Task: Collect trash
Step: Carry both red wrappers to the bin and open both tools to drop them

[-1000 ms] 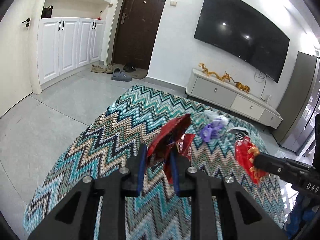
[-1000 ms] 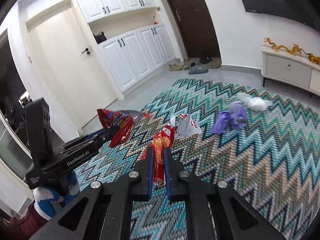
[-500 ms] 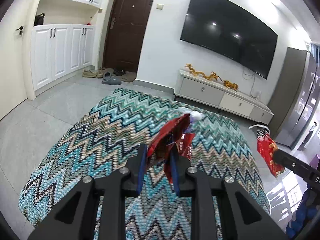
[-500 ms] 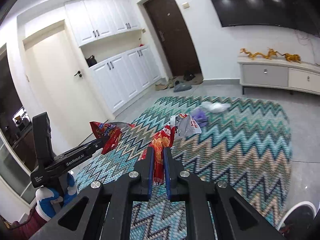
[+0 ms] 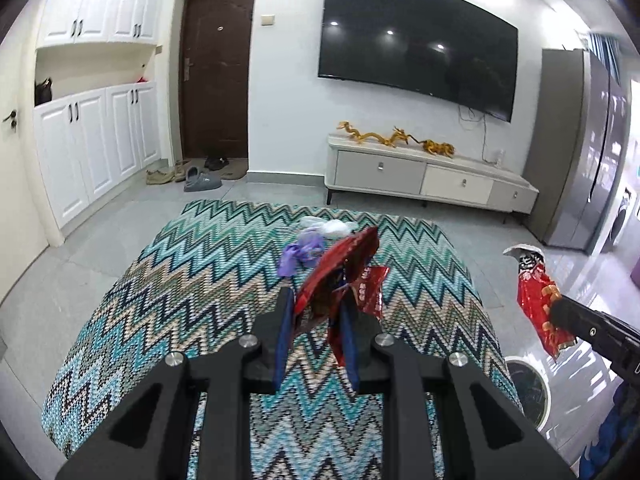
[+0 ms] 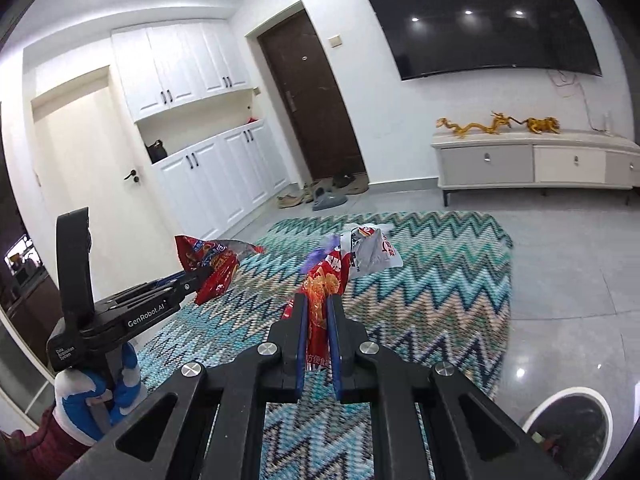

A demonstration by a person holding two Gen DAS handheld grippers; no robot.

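My left gripper (image 5: 316,298) is shut on a crumpled dark red snack wrapper (image 5: 340,268) held above the zigzag rug (image 5: 200,280). My right gripper (image 6: 316,300) is shut on a red and white wrapper (image 6: 324,288) that sticks up between its pads. Each gripper shows in the other view: the right gripper (image 5: 560,314) with its red wrapper (image 5: 534,292), and the left gripper (image 6: 196,278) with its wrapper (image 6: 212,264). A purple glove (image 5: 300,252) and a white plastic scrap (image 5: 328,226) lie on the rug's far part.
A round white-rimmed bin (image 6: 568,428) stands on the tile floor at lower right, also seen as the bin (image 5: 528,392). Beyond the rug are a low TV cabinet (image 5: 420,176), shoes (image 5: 200,180) by the dark door, white cupboards at left and a grey fridge (image 5: 576,152).
Both grippers have drawn back from the rug and risen slightly, each still holding its wrapper. The glove and plastic now look farther off, and the bin has come into view at lower right.
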